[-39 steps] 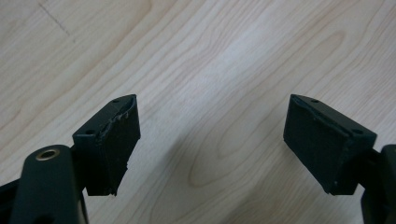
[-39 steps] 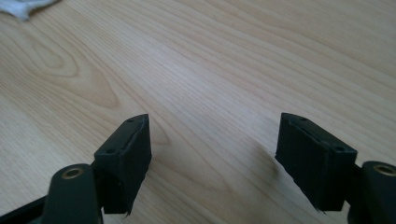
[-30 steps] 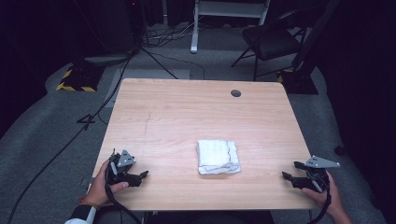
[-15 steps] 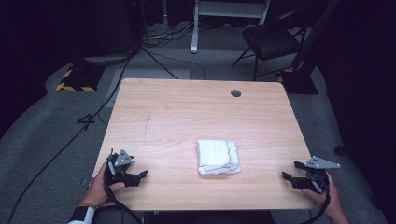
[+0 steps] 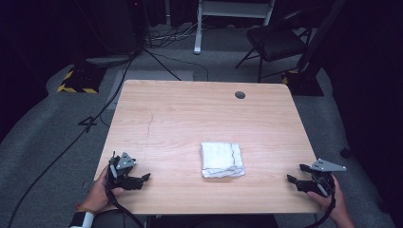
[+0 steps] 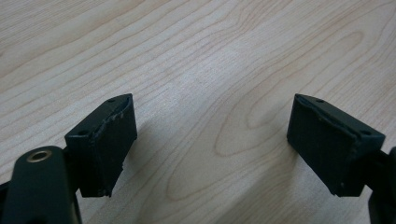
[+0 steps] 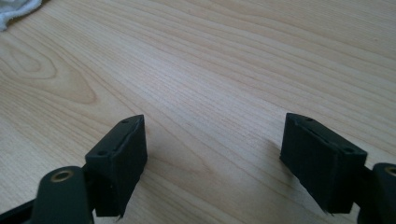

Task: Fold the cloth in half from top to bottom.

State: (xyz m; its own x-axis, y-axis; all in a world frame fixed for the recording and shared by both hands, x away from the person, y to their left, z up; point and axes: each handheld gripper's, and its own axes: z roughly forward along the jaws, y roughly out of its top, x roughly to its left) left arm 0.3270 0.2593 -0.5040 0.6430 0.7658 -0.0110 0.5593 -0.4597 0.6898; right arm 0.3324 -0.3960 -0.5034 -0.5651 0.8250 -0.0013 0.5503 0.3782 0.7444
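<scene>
A folded white cloth (image 5: pixel 221 159) with a thin dark stitched edge lies flat on the light wood table (image 5: pixel 199 118), a little right of centre and toward the near edge. My left gripper (image 5: pixel 142 178) rests low at the near left corner, well left of the cloth, open with bare wood between its jaws (image 6: pixel 210 140). My right gripper (image 5: pixel 293 180) sits at the near right corner, right of the cloth, also open and holding nothing (image 7: pixel 212 149). A corner of the cloth (image 7: pixel 16 9) shows at the top left of the right gripper view.
A round dark grommet hole (image 5: pixel 240 95) sits near the table's far right edge. Beyond the table stand a black chair (image 5: pixel 278 42), a white stand base (image 5: pixel 197 47) and floor cables (image 5: pixel 71 142). A yellow-and-black striped block (image 5: pixel 76 83) lies at far left.
The left gripper has shifted very slightly; the right gripper and the cloth stay where they were.
</scene>
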